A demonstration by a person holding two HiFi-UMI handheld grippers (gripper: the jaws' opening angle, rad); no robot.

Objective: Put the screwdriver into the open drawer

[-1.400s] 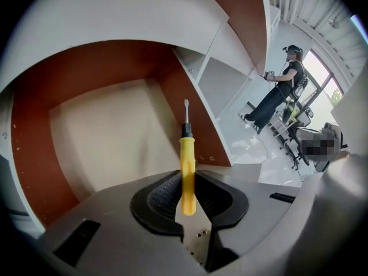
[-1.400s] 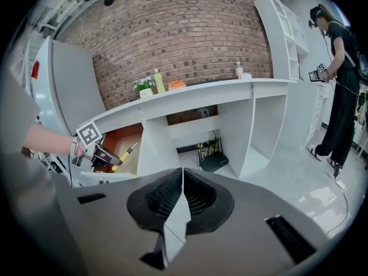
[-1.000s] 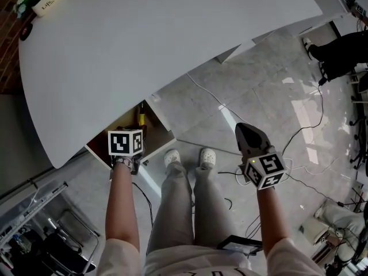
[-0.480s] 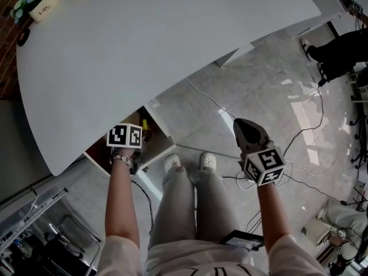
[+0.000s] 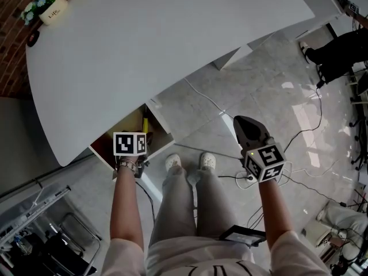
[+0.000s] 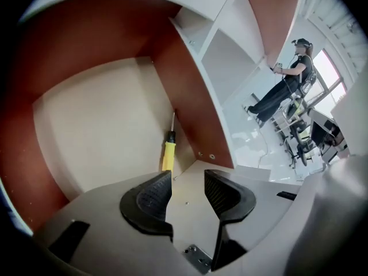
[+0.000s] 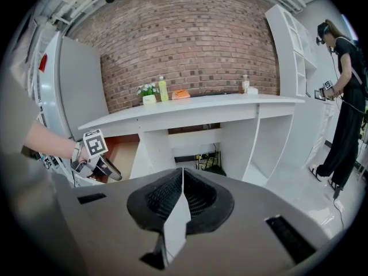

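Screwdriver (image 6: 168, 154) lies against the right wall of the drawer (image 6: 98, 125). Left gripper (image 6: 188, 184) jaws have just opened and stand spread, nothing between them; right gripper (image 7: 182, 183) jaws are pressed together, empty. Risk: when it lifts out, the left gripper could clip that wall or nudge the tool.

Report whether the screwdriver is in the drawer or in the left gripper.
In the drawer: the screwdriver lies on its floor along one side. The left gripper's jaws have just opened and hold nothing.
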